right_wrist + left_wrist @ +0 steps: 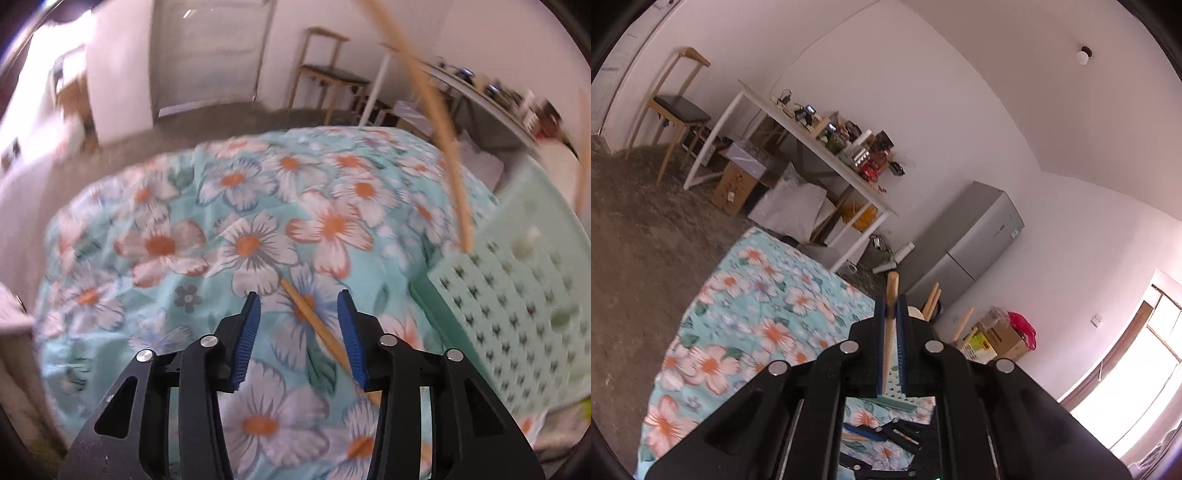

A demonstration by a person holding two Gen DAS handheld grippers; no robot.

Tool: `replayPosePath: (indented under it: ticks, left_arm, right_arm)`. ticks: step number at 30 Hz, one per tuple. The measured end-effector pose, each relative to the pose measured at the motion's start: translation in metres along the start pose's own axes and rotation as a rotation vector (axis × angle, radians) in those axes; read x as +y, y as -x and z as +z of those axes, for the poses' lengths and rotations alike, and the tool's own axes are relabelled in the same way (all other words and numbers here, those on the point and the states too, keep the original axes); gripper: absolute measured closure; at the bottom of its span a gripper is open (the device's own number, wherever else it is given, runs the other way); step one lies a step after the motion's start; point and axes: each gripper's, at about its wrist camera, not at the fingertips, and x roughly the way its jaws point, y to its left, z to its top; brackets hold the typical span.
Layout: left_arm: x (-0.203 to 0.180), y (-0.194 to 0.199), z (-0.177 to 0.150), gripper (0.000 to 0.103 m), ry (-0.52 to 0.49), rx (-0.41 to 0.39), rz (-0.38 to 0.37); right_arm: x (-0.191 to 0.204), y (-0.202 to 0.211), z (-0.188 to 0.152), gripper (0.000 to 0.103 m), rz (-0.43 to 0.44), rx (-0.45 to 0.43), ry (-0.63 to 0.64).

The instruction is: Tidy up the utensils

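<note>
Inside mint holder (932,314): wooden handles (931,300)

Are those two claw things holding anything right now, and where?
The left gripper pinches a wooden stick near its top end. The right gripper holds nothing; another stick lies between its open jaws.

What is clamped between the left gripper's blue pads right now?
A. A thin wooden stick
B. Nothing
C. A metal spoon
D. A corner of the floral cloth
A: in the left wrist view the left gripper has its pads closed on a thin wooden stick that pokes out past the tips.
</note>
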Motion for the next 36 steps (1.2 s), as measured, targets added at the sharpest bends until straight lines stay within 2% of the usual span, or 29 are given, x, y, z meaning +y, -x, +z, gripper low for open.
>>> replayPosePath:
  ticks: [3,5,8,14,22,29,33,36]
  left_arm:
    - [0.006,0.006,0.002,0.098,0.009,-0.014,0.002]
    - [0.008,0.009,0.003,0.098,0.009,-0.02,0.005]
    - [0.011,0.015,0.002,0.098,0.009,-0.025,0.006]
    - [0.01,0.018,0.004,0.098,-0.009,-0.028,-0.011]
    - [-0.021,0.017,0.031,0.098,-0.094,-0.081,-0.114]
    - [-0.069,-0.013,0.048,0.098,-0.162,-0.101,-0.247]
    - [-0.094,-0.043,0.053,0.098,-0.205,-0.097,-0.276]
    - [-0.109,-0.068,0.057,0.098,-0.227,-0.093,-0.278]
  right_arm:
    - [0.003,-0.01,-0.002,0.075,-0.008,0.024,0.016]
    - [0.0,-0.009,-0.002,0.086,0.012,0.027,-0.018]
    - [-0.002,-0.005,-0.003,0.09,0.007,0.018,-0.058]
    - [-0.021,0.028,-0.001,0.1,-0.025,-0.048,-0.176]
    - [-0.076,0.124,-0.019,0.1,-0.111,-0.227,-0.411]
    - [-0.12,0.221,-0.049,0.1,-0.125,-0.488,-0.665]
    - [-0.132,0.25,-0.065,0.1,-0.124,-0.599,-0.743]
    - [-0.137,0.257,-0.075,0.1,-0.119,-0.642,-0.774]
